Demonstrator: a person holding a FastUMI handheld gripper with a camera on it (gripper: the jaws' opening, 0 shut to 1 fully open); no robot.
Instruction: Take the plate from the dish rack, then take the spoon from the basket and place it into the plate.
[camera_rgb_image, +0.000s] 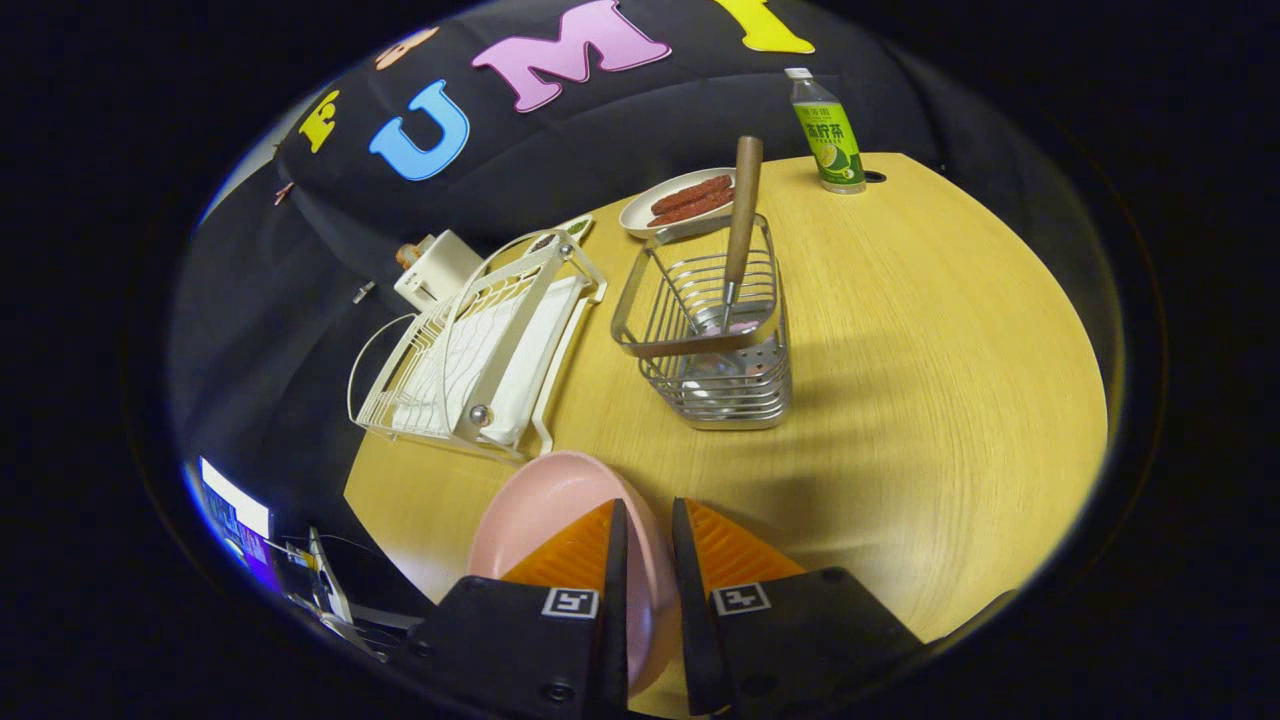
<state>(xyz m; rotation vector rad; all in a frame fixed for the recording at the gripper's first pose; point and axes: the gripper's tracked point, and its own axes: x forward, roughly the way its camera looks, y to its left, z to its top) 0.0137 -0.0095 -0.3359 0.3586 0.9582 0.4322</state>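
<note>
Jaws (648, 545) pinching pink plate (540, 500) rim (edge-on) | spoon (741, 225) upright in basket (715, 340)

basket (715, 350) and dish rack (480, 350) ahead, tabletop (950, 380) right open

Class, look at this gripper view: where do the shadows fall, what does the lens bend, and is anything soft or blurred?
Gripper view: the wire basket casts a soft shadow toward the gripper, shut on the pink plate; the fisheye curves the table edge and tilts the bottle; the middle is sharp, the rim dims and softens.
</note>
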